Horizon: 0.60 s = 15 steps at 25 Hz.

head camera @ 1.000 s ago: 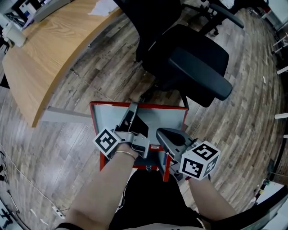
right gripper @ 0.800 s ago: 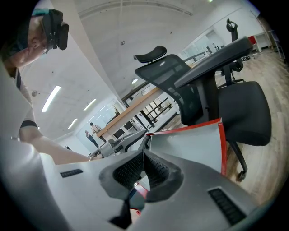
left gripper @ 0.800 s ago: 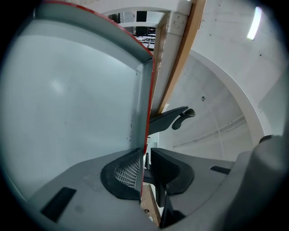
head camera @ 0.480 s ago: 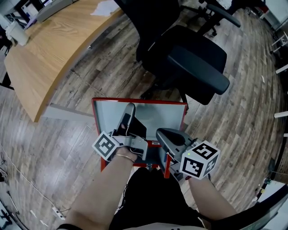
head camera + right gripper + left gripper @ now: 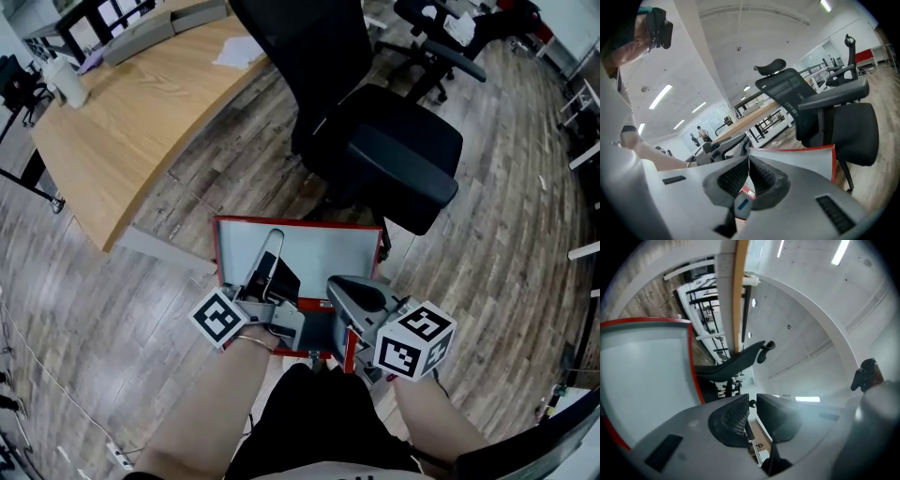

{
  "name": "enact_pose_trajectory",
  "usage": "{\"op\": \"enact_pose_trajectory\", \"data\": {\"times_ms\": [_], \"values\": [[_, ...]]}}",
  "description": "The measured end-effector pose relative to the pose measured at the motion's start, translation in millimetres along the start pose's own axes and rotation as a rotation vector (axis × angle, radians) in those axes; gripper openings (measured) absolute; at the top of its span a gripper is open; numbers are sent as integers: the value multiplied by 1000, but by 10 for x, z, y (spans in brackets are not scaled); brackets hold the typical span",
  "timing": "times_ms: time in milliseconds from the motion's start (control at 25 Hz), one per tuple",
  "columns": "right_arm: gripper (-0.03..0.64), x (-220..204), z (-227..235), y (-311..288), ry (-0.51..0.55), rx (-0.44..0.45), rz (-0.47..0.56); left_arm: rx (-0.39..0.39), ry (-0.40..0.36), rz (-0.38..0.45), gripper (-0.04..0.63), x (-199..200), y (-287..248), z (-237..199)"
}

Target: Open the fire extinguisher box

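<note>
Jaws of the left gripper [image 5: 752, 401] stand at a narrow gap and have just been closing; nothing lies between them. Jaws of the right gripper [image 5: 749, 158] are closed tip to tip, with nothing gripped.

The fire extinguisher box [image 5: 348, 349] sits on the wooden floor directly in front of the person, with an office chair [image 5: 394, 141] on its far side. Its lid [image 5: 328, 251], a pale panel in a red frame, is raised. The left gripper lies against or just beside the lid's near face; contact cannot be confirmed.

Handling, as judged:
- The lid appears to be thin, stiff sheet, light but smooth, so pads may slide on the flat panel.
- Take hold at the red frame edge, or push with a jaw against the panel.
- Support the lid until it rests; otherwise it may fall shut.
</note>
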State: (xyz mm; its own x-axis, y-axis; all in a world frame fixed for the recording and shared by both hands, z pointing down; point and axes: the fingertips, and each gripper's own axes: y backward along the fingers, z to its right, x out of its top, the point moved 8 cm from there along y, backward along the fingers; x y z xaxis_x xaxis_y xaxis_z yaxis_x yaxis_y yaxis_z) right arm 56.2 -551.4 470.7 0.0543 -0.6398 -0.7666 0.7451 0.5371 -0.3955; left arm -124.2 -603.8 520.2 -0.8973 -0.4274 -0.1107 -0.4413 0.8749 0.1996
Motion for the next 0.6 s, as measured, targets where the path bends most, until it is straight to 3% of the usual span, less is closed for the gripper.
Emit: {"op": "enact_pose_trajectory", "data": {"times_ms": [80,160,280,440,600], "values": [[11,141,-117,75,34,3,10,-41,-51,-48,48,25,-53,260],[11,326,-211,147,71,6,30,-46,-155,-81,38,71,-118,520],[11,619,-341,249,124,12,67,-51,-431,-179,21,136,-234,967],[11,983,-543,422,158,33,111,-117,-703,-325,6,113,-306,1685],[11,1328,-858,688,204,58,208,-172,-958,-390,6,102,-188,2381]]}}
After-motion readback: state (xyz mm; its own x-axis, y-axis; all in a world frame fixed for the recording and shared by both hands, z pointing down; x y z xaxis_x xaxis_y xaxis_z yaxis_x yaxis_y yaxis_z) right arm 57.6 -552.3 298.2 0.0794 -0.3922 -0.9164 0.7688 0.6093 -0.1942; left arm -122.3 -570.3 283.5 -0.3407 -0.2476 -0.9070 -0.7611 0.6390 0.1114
